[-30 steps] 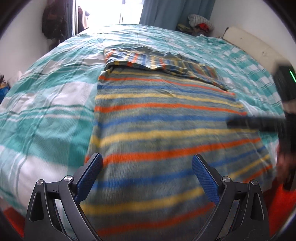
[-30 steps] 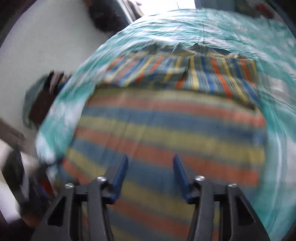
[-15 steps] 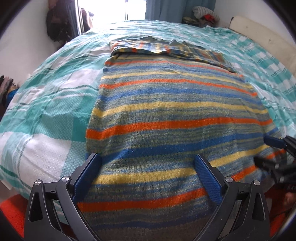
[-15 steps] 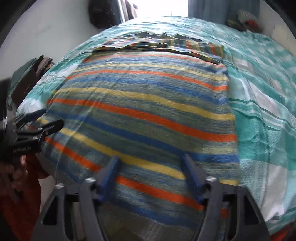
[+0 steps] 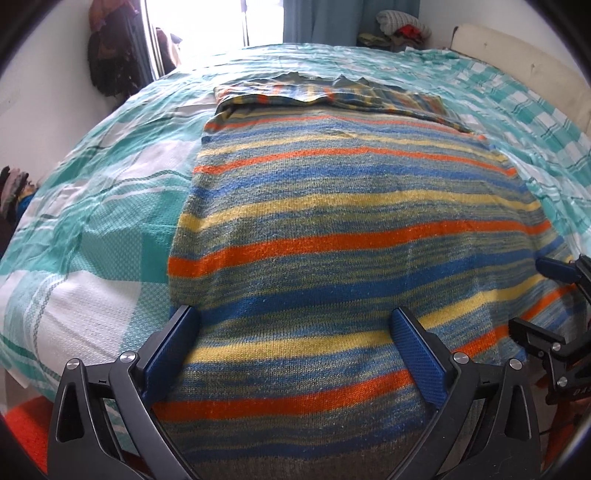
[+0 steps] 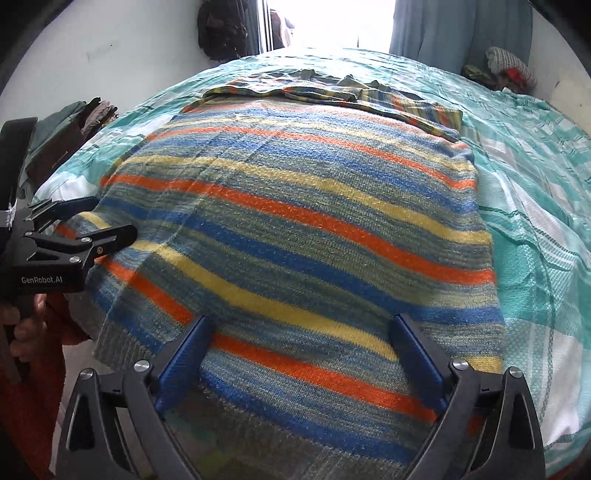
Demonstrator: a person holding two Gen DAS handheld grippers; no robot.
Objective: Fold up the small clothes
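Observation:
A striped knit sweater (image 5: 332, 229) in blue, orange, yellow and grey-green lies flat on the bed, its sleeves folded across the far end (image 5: 332, 96). It also fills the right wrist view (image 6: 295, 229). My left gripper (image 5: 295, 339) is open and empty, low over the sweater's near hem at its left side. My right gripper (image 6: 301, 347) is open and empty over the hem at the right side. Each gripper shows in the other's view: the right one (image 5: 546, 295) at the sweater's right edge, the left one (image 6: 85, 221) at its left edge.
The bed is covered by a teal and white checked sheet (image 5: 103, 221). Dark clothes hang by the bright window (image 5: 110, 62). A pile of clothes (image 5: 399, 27) lies at the far right corner. More clothes (image 6: 74, 125) sit left of the bed.
Both grippers have come down and in towards the sweater's near hem. The right gripper's jaws have opened wider. The sweater has not moved.

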